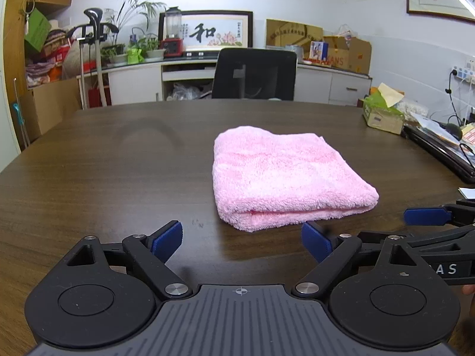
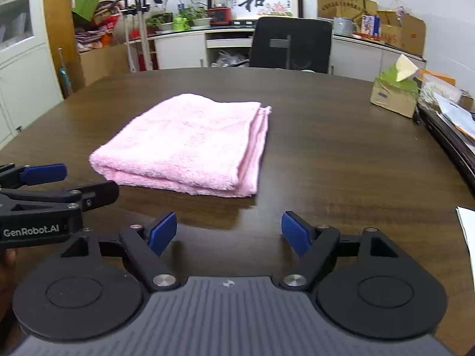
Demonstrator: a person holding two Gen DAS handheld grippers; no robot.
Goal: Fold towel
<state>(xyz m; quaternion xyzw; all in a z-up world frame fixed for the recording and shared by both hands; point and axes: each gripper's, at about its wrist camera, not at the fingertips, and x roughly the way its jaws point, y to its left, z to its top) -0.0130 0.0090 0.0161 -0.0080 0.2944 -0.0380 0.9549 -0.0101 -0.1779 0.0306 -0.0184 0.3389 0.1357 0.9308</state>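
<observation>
A pink fluffy towel [image 1: 285,175] lies folded into a thick rectangle on the dark wooden table [image 1: 104,163]. It also shows in the right wrist view [image 2: 190,145], with its layered edges to the right. My left gripper [image 1: 241,238] is open and empty, just in front of the towel's near edge. My right gripper [image 2: 228,233] is open and empty, a little in front of the towel. The right gripper shows at the right edge of the left wrist view [image 1: 427,216]. The left gripper shows at the left edge of the right wrist view [image 2: 44,175].
A tissue box [image 1: 383,112] and stacked papers and folders [image 1: 439,145] sit at the table's right side. A white sheet [image 2: 467,225] lies near the right edge. A black office chair [image 1: 255,74] stands behind the table. Cabinets and clutter line the back wall.
</observation>
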